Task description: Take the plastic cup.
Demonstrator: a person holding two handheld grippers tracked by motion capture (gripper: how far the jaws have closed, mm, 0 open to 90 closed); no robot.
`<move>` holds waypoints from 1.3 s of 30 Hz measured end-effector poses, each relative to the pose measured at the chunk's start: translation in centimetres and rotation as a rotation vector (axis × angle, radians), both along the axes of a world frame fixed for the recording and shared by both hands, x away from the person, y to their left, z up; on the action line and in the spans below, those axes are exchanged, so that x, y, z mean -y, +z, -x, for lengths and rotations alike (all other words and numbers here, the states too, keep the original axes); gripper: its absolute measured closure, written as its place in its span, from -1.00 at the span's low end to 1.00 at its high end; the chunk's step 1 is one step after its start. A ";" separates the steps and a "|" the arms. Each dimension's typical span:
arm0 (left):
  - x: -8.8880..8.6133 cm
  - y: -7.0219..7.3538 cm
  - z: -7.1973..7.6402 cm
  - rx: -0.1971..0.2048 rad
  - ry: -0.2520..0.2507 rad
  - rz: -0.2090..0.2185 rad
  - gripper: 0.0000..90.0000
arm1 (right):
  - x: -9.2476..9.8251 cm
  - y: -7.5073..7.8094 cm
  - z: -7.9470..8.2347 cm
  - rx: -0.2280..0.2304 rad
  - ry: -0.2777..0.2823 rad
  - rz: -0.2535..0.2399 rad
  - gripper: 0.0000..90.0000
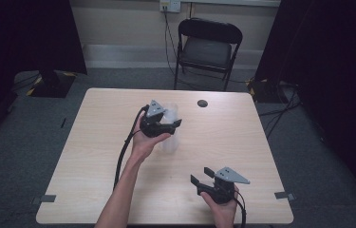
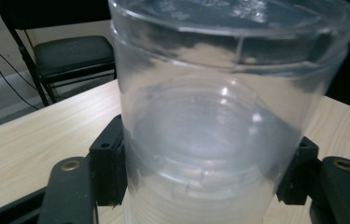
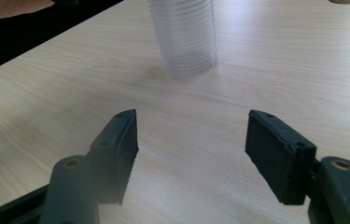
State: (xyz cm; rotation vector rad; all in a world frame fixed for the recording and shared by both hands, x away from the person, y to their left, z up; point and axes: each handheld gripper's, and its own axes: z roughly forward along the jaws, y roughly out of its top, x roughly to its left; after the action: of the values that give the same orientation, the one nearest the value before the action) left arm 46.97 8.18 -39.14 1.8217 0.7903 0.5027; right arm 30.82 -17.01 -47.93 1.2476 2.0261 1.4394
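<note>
A stack of clear plastic cups (image 1: 170, 142) stands upside down near the middle of the wooden table (image 1: 95, 156). My left gripper (image 1: 172, 124) is shut on the stack from the left, held by a hand. In the left gripper view the outer cup (image 2: 219, 93) sits between both black pads (image 2: 109, 163), which press its sides. My right gripper (image 1: 201, 175) is open near the front edge, with nothing between its jaws. The right gripper view looks past its open pads (image 3: 121, 149) at the ribbed base of the stack (image 3: 185, 37) farther off.
A small dark round disc (image 1: 202, 103) lies on the table's far side. A black folding chair (image 1: 209, 47) stands behind the table, with cables on the floor beside it. Black curtains hang at both sides.
</note>
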 end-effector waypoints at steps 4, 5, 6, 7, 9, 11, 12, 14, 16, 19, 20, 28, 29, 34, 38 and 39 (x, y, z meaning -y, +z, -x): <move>-0.2 0.2 0.1 0.004 -0.001 0.008 -0.23 | 0.0 -0.1 0.0 -0.002 -0.002 0.001 -0.24; -0.2 0.3 0.1 0.004 0.002 0.018 -0.23 | 0.0 0.0 0.0 0.001 -0.001 0.000 -0.24; -0.2 0.4 0.1 0.004 0.001 0.025 -0.22 | 0.0 0.0 0.0 0.002 -0.001 0.000 -0.24; -0.2 0.4 0.1 0.003 -0.004 0.036 -0.22 | 0.0 0.0 0.0 0.002 -0.001 0.000 -0.24; -0.3 0.5 0.1 0.012 -0.009 0.046 -0.22 | 0.0 0.0 0.0 0.002 0.001 0.000 -0.24; -0.3 0.6 0.1 0.015 -0.011 0.057 -0.21 | 0.0 0.0 0.0 0.000 0.001 -0.002 -0.24; -0.4 0.6 0.1 0.015 -0.014 0.060 -0.21 | 0.0 -0.1 -0.1 -0.004 -0.002 -0.004 -0.24; -0.4 0.7 0.1 0.022 -0.005 0.055 -0.20 | 0.0 -0.1 -0.1 -0.003 -0.001 -0.005 -0.24; -0.5 0.9 0.1 0.028 0.000 0.071 -0.19 | 0.0 -0.2 -0.1 -0.006 -0.003 -0.003 -0.24; -0.7 1.1 0.1 0.030 0.012 0.093 -0.18 | 0.0 -0.1 -0.1 -0.004 -0.002 -0.004 -0.24; -0.7 1.1 0.1 0.030 0.013 0.095 -0.17 | 0.0 -0.1 -0.1 -0.003 -0.001 -0.004 -0.24; -0.2 2.1 0.4 0.061 0.011 0.100 -0.16 | 0.0 -0.1 -0.1 -0.005 0.002 -0.005 -0.24; -0.2 2.3 0.5 0.068 0.013 0.097 -0.16 | 0.0 -0.1 -0.1 -0.003 0.002 -0.005 -0.24; -0.4 3.2 0.9 0.096 0.013 0.115 -0.15 | 0.0 -0.1 -0.1 -0.003 0.003 -0.005 -0.24; -0.9 3.8 1.3 0.098 0.012 0.135 -0.15 | 0.0 -0.1 -0.1 -0.001 0.004 -0.005 -0.24; -1.0 3.9 1.5 0.101 0.009 0.135 -0.15 | 0.0 -0.1 -0.1 -0.001 0.005 -0.004 -0.24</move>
State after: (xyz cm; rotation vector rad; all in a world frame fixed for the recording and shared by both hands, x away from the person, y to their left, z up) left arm 45.52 9.21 -35.25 1.6561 0.7461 0.5307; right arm 30.90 -16.99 -48.07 1.2464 2.0298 1.4454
